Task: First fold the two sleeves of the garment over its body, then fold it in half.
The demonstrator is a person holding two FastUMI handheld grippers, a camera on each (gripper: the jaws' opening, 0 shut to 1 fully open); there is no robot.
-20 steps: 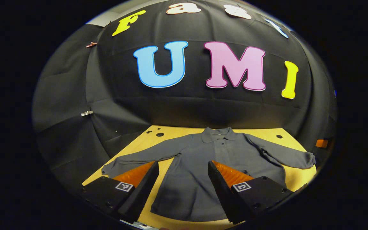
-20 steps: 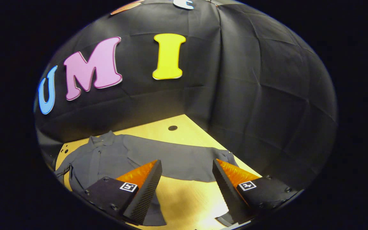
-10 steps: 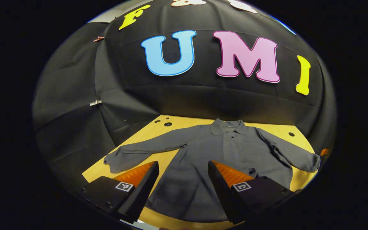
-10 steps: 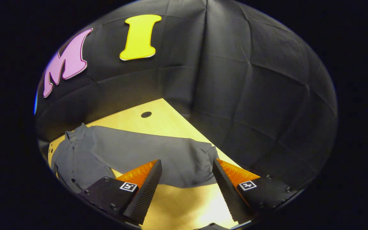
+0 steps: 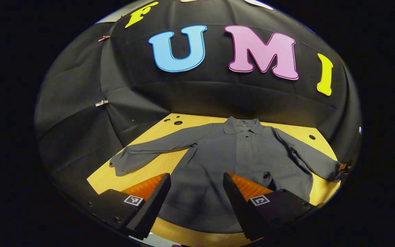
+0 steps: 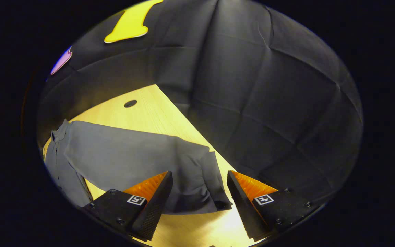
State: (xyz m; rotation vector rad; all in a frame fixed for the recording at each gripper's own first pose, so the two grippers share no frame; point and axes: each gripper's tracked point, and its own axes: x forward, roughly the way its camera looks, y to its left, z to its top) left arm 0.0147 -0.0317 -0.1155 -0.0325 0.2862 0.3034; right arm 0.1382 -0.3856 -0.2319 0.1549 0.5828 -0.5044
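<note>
Progress: I judge nothing is folded yet. In my left gripper view the garment [image 5: 231, 164] lies flat and face up on the wooden table [image 5: 149, 168], collar [image 5: 242, 126] at 12 o'clock, both sleeves spread outward.
Left to do: both sleeve folds over the body, then the fold in half.
Garment: body fills the middle of the table; one sleeve [image 5: 156, 151] runs out toward 9 o'clock, the other sleeve [image 5: 307, 157] toward 3 o'clock, its cuff near the table's edge.
Left gripper [image 5: 196, 195]: jaws apart, nothing between them. The garment's hem lies straight ahead at 12 o'clock, framed by the two fingers. I cannot tell whether the tips touch the cloth.
Right gripper [image 6: 199, 197]: jaws apart, holding nothing. In my right gripper view the cuff [image 6: 214, 185] of the sleeve sits between the fingers, closer to the 1 o'clock finger, and the sleeve runs off toward 10 o'clock to the body.
Contact: the fingers look just short of the cuff; height above the table is unclear to me.
Step in hand: I read this as lining up on the cuff for the first sleeve fold.
Caution: thin cloth on a flat board; a shallow pinch could miss it.
</note>
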